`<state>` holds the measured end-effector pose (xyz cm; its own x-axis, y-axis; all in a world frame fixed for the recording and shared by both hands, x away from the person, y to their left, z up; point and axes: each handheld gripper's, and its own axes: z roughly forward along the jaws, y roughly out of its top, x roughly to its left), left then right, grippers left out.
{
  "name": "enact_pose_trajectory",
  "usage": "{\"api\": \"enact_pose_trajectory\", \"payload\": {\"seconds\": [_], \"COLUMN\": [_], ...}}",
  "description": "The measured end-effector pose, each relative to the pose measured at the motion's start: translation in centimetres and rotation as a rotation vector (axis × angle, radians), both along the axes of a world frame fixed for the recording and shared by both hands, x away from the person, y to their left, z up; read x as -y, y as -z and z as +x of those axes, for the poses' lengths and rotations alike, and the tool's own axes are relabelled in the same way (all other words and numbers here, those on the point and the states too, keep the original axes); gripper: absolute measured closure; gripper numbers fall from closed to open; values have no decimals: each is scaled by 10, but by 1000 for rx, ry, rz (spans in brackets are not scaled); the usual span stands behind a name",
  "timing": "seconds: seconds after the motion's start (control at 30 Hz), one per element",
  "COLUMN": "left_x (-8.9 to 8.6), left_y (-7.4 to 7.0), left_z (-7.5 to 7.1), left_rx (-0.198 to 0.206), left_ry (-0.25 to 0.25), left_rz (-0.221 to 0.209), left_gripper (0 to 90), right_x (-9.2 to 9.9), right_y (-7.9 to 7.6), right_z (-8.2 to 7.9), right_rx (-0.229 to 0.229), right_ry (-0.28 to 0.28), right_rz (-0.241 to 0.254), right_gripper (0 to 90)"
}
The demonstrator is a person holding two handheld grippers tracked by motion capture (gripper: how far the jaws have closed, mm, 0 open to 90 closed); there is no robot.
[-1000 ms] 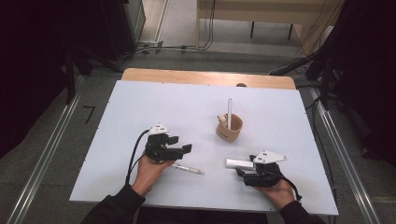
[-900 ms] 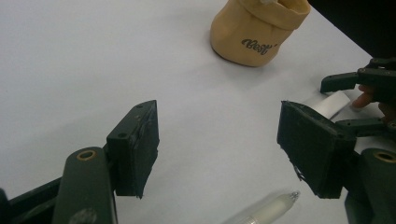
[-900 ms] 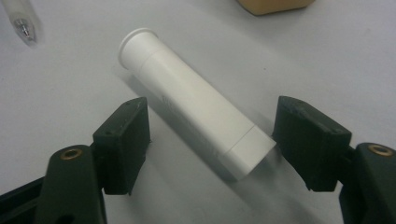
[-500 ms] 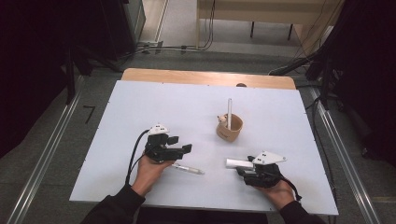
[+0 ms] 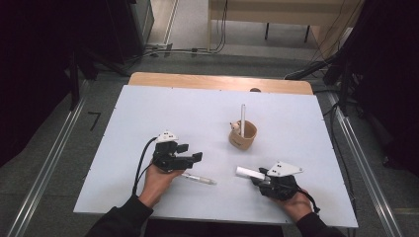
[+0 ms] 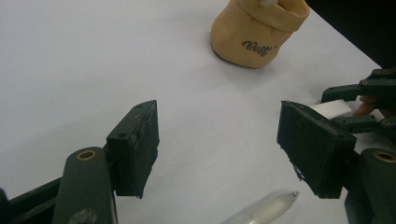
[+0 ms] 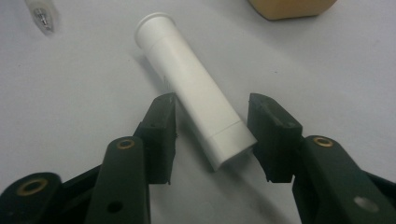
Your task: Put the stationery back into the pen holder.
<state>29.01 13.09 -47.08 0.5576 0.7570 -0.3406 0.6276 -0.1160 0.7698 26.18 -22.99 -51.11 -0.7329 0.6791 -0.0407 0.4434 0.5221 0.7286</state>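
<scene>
My right claw (image 7: 212,135) has just been closing around the white tube (image 7: 191,88) lying on the counter (image 5: 148,118), pads maybe not quite touching it, while my left claw (image 6: 217,149) sits spread above the pen (image 6: 266,210).

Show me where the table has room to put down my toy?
The whole far-left part of the table is bare, and so is the far-right corner behind the tan cup. It is crowded near the front: left gripper, clear pen, white tube, right gripper.

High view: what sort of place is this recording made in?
Probably a lab or workshop recording station: a white-topped table on bare grey floor, cables trailing behind it, and a wooden bench beyond.
</scene>
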Motion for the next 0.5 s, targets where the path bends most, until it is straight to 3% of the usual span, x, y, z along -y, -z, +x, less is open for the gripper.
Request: {"api": "enact_pose_trajectory", "payload": {"seconds": [0.23,0.5], "left_x": [1,2], "left_y": [0,0], "left_z": [0,-1], "left_rx": [-1,-9], "left_ry": [2,12], "left_rz": [3,-4], "left_gripper": [295,295], "right_x": [-1,-2], "right_y": [0,0], "right_z": [-2,-2], "right_rx": [11,6], "right_ry": [-44,-39], "right_rz": [-4,-4], "right_gripper": [677,691]}}
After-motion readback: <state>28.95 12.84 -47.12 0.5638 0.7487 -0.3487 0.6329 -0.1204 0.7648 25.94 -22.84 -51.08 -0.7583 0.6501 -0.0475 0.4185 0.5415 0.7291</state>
